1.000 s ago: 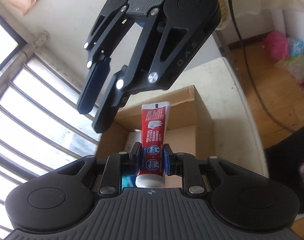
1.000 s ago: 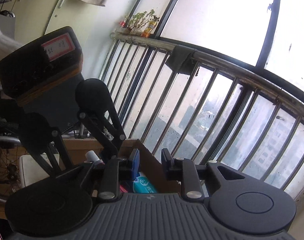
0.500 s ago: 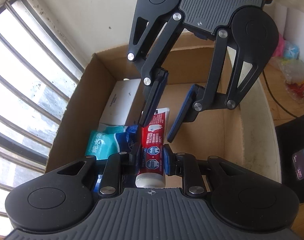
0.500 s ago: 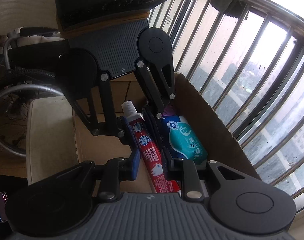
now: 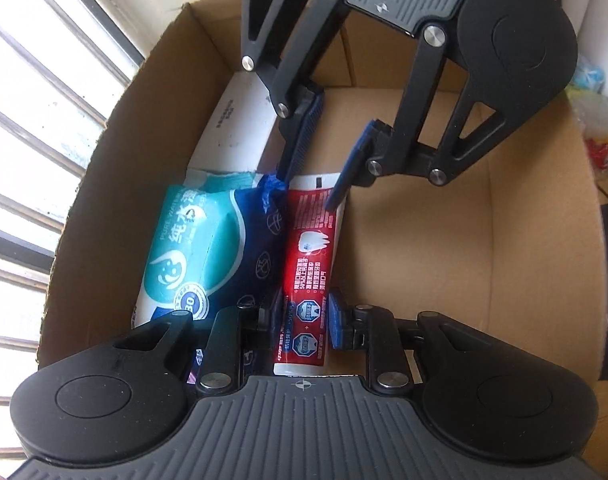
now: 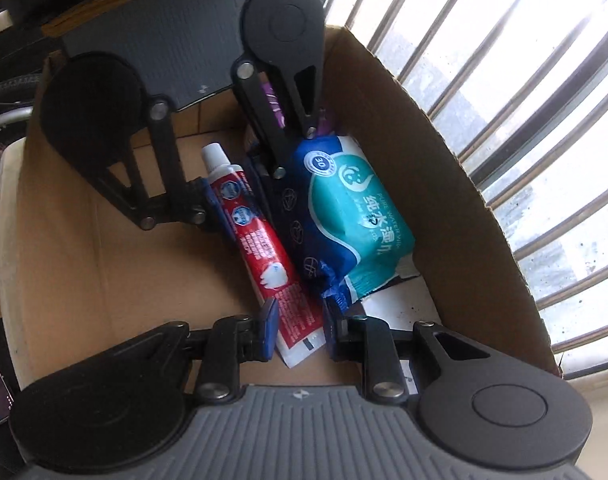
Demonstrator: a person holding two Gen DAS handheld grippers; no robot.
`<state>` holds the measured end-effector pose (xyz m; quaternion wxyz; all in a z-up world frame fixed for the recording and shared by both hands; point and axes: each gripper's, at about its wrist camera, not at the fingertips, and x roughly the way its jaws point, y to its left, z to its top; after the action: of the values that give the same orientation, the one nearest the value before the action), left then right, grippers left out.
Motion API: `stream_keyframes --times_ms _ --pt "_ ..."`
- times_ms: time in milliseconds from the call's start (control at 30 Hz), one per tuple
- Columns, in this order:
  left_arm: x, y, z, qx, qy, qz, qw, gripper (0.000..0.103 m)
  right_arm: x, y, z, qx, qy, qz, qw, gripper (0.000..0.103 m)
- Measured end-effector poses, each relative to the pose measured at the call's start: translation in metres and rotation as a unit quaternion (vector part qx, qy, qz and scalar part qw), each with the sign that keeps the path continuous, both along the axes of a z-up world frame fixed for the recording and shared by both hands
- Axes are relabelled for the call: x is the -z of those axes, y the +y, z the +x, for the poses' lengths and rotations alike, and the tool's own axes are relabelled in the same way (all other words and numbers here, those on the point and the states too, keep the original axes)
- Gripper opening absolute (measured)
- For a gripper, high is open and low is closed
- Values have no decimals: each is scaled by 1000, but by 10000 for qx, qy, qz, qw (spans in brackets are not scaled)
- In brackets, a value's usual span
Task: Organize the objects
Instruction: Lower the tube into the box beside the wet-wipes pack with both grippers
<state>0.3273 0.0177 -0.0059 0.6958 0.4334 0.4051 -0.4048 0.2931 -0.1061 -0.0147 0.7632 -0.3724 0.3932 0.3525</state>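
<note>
A cardboard box (image 5: pixel 535 240) sits beside a barred window (image 6: pixel 523 80). Inside it lie a white box (image 5: pixel 240 120), a teal pack of wipes (image 5: pixel 196 248) and a red toothpaste tube (image 5: pixel 311 264) just beside the pack. The left gripper (image 5: pixel 304 320) has its pads spread around the tube's cap end, with a gap showing. The right gripper (image 6: pixel 300 328) straddles the flat end, fingers apart.

In the cardboard box (image 5: pixel 543 240), the toothpaste tube (image 5: pixel 311 240) lies just beside the wipes pack (image 5: pixel 192 248).
</note>
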Motion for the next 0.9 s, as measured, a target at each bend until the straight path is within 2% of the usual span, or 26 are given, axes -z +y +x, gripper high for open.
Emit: stream_keyframes --times_ms 100,200,300,433,567,633,700,900 --pt "-1 2 -6 -14 -6 167 9999 25 5 5 7 336 36 -65 9994 26" --pt "-5 4 -10 -208 -5 276 9994 29 5 6 8 372 106 -86 9992 26" --pt "-8 5 -20 -142 -105 387 9991 29 4 9 12 452 109 -50 9989 26" --pt "-22 14 -33 -186 -204 210 9994 29 9 12 5 427 33 -164 9990 27" --pt "-38 23 -43 -206 -22 -240 9995 23 10 14 -3 441 -57 -159 9989 28" --pt "-39 25 -45 -262 14 -222 9994 14 9 14 -5 517 -59 -101 9986 28" --pt "-39 25 -48 -269 135 -195 9994 9 10 15 -9 504 -96 -159 9986 28" --pt "-45 33 -56 -455 384 -206 9980 8 13 21 -25 462 -232 -373 9980 27"
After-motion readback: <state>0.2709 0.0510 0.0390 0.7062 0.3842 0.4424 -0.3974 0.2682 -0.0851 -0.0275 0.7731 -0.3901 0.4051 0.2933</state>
